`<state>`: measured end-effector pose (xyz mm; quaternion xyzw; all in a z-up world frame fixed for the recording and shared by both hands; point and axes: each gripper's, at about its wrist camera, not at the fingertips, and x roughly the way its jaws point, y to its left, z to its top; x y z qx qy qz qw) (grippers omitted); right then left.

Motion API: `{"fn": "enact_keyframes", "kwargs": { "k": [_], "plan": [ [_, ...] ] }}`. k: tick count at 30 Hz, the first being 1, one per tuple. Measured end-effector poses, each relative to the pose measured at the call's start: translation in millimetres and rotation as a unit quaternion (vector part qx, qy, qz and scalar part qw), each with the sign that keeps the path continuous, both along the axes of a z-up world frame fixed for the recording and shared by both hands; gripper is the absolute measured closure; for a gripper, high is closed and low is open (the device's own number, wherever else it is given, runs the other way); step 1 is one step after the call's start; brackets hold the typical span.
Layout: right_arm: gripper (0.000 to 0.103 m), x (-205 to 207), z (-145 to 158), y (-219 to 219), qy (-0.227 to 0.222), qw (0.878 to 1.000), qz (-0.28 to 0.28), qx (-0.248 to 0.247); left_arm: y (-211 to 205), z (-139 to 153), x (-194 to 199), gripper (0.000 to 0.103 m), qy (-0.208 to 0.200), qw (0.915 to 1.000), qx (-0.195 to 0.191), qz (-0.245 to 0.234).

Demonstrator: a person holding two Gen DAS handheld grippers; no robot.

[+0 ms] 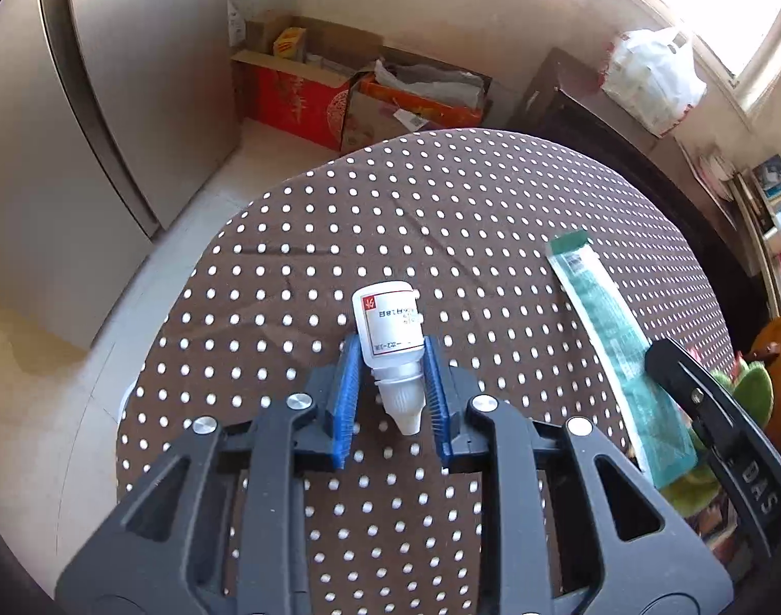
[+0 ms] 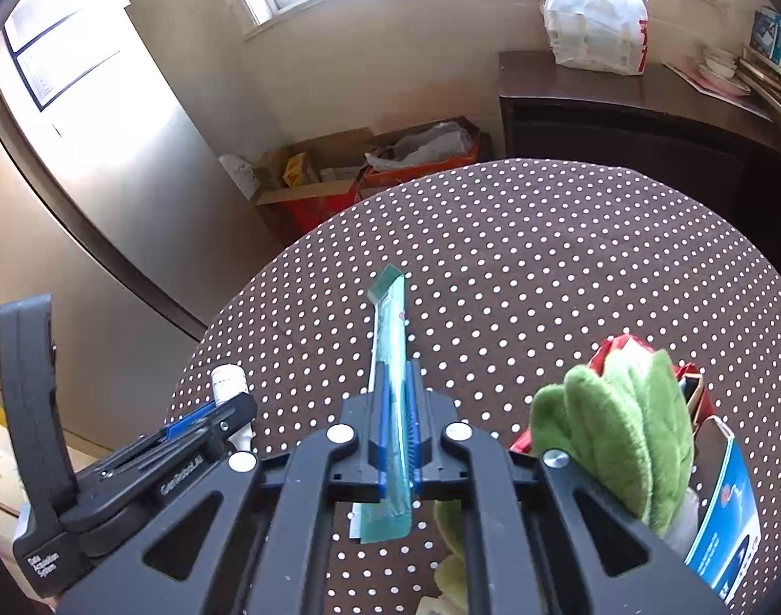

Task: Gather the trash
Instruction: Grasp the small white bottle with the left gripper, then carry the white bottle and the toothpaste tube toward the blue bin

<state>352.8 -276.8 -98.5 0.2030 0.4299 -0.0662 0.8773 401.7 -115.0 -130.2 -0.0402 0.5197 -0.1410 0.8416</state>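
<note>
Left hand-held gripper (image 1: 390,384), black frame with blue ribbed pads, pinches a small white plastic dropper bottle (image 1: 390,330) with a printed label; the bottle lies lengthwise between the pads, its pointed nozzle toward the camera and its base pointing away over the round counter (image 1: 442,195) covered in brown cloth with white polka dots. Whether the bottle rests on the cloth or is raised off it cannot be told. Right hand-held gripper (image 2: 398,410) — same make — is pressed together on a long, flat teal-green plastic sachet (image 2: 388,338), which runs through the pads, one end toward the far side of the counter, the other end hanging behind the pads. In the right wrist view the left hand-held gripper and bottle appear at lower left. A green plush leaf-shaped toy (image 2: 616,430) lies just right of the right hand-held gripper, beside a red package (image 2: 613,346) and a blue-and-white carton (image 2: 723,512).
</note>
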Motion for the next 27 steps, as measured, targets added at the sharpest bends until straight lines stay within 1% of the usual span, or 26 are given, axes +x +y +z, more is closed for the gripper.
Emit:
{"fn": "enact_keyframes", "kwargs": {
  "k": [2,5,7,10,18,21,27],
  "plan": [
    [0.096,-5,2,8,-0.005,1.000,0.012,0.000,8,4,-9,0.078,-0.008,0.9999,0.004,-0.004],
    [0.096,-12,4,21,-0.013,0.999,0.035,0.012,22,11,-24,0.078,-0.023,0.9997,0.006,-0.005],
    [0.096,-16,6,29,-0.014,0.999,0.044,0.014,33,15,-35,0.078,-0.030,0.9995,0.005,-0.001],
    [0.097,-25,10,44,-0.019,0.998,0.059,0.021,53,21,-53,0.078,-0.040,0.9990,0.016,0.014],
    [0.097,-49,26,92,-0.038,0.993,0.105,0.030,119,32,-102,0.078,-0.057,0.9952,0.021,0.077],
    [0.097,-57,33,120,-0.044,0.990,0.131,0.026,148,34,-120,0.078,-0.062,0.9924,0.020,0.104],
    [0.097,-70,38,197,-0.045,0.979,0.200,0.018,207,26,-145,0.078,-0.050,0.9856,0.022,0.160]
  ]
}}
